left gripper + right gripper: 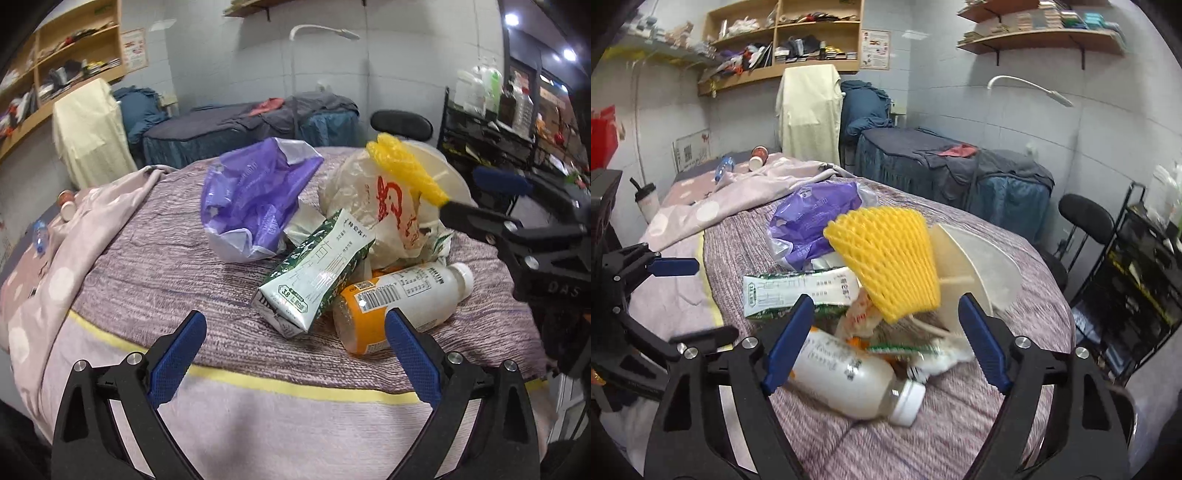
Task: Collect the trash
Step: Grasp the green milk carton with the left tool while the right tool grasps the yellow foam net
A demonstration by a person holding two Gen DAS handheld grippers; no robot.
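Both blue-padded grippers hover over a purple striped bedspread [147, 266], jaws spread and holding nothing. Right gripper [886, 336] sits nearest the trash: a clear plastic bottle with a white cap [849, 376] lies directly between its fingers, long axis slanting cap-right. Left gripper [295, 350] faces a crumpled green-white carton [314, 269]. Beyond lie yellow foam netting [886, 258] and a purple plastic bag [809, 225].

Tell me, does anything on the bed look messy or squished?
Yes. A heap of trash lies on the bed: a dented milk carton, a drink bottle tipped on its side, a crumpled purple bag and a yellow foam net perched on top.
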